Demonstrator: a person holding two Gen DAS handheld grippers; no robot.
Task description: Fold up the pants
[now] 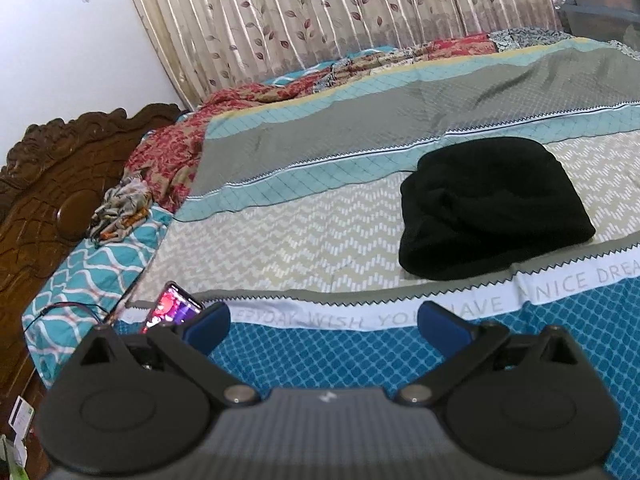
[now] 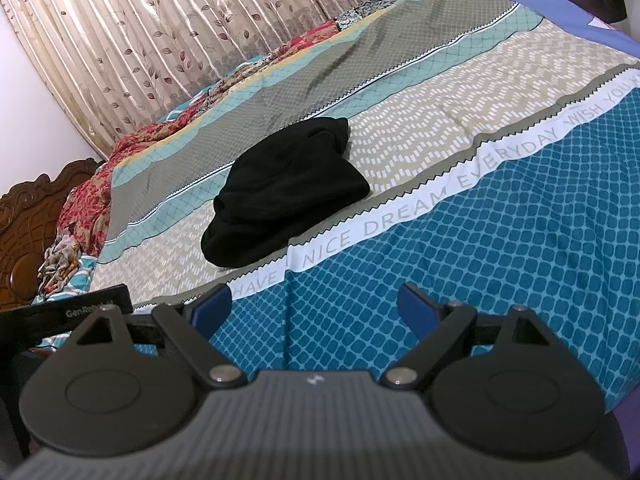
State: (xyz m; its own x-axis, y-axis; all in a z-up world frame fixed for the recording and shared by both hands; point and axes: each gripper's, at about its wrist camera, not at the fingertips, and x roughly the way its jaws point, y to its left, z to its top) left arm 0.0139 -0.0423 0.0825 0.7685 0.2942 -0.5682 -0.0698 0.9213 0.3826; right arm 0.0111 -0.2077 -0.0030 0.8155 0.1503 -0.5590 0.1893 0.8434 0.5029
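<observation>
Black, soft, fleece-like pants point(image 1: 492, 208), bundled into a compact rounded heap. Location: on the patterned bedsheet point(image 1: 320, 240) of the bed, on the beige zigzag band, the near edge touching the white lettered strip. Lies well ahead of both grippers; nothing touches it.

Left gripper point(image 1: 324, 320): blue-padded jaws spread wide, holding nothing, above the teal diamond-print band at the near side of the bed. The heap sits ahead and to its right.

Right gripper point(image 2: 316, 306): blue-padded jaws likewise spread wide and empty, over the same teal band. The heap sits ahead and slightly to its left.

Other items: lit smartphone point(image 1: 172, 306) at the bed's near left, partly behind the left gripper's finger; crumpled red floral cloth point(image 1: 168, 160) along the far left side; carved brown wooden headboard point(image 1: 48, 184); beige leaf-print curtain point(image 1: 320, 16) behind the bed.

Step in hand, judged: either the opening approach to an unfolded bundle, or the withdrawal after a final fold; the heap's loose, rounded outline does not settle which. Waistband and leg ends cannot be made out.

Next move, if the start: bring both grippers forward to the heap, find an edge such as the waistband, pinch it at two well-separated points, and lift and spread the cloth flat before any fold.
</observation>
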